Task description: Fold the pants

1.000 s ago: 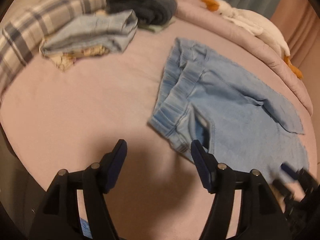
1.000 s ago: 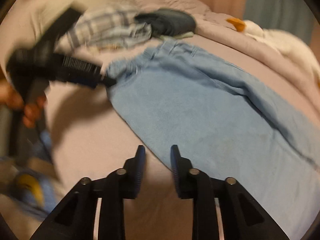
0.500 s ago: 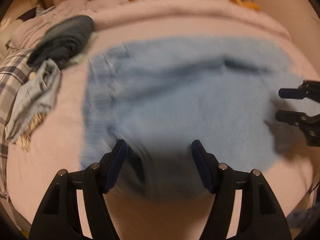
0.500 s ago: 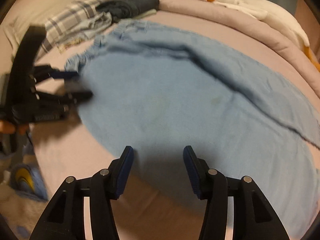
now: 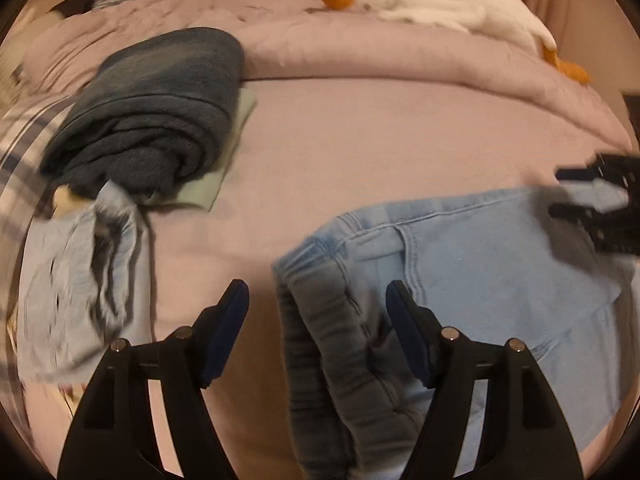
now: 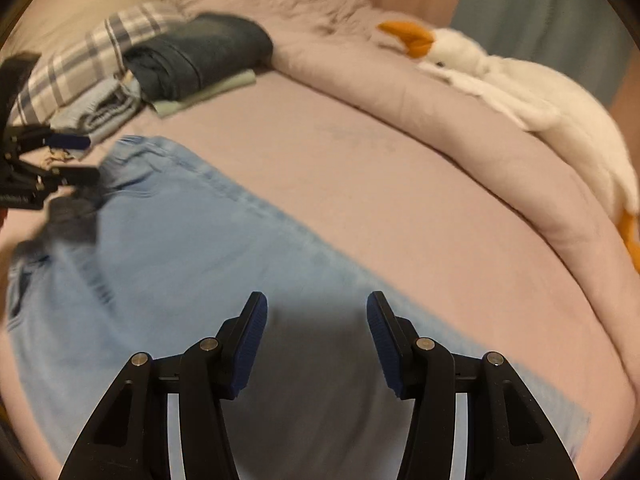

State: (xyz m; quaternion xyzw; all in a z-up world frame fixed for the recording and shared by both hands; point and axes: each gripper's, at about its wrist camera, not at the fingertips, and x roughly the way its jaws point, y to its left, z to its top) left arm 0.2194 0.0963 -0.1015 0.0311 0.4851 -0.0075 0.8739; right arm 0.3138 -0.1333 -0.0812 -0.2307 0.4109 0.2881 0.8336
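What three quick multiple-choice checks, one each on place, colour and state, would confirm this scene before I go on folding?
1. Where does the white plush goose lie?
A. on the bunched pink duvet
B. on the jeans
C. on the floor

2. What colour are the spread denim pants?
A. black
B. light blue
C. red

3. How does the right tool stand?
A. shut on the pants
B. shut on nothing
C. open over the pants

Answers:
1 A, it stretches along the duvet ridge at the far side of the bed.
2 B, pale denim in both views.
3 C, a wide gap shows between its blue pads, with no cloth pinched.
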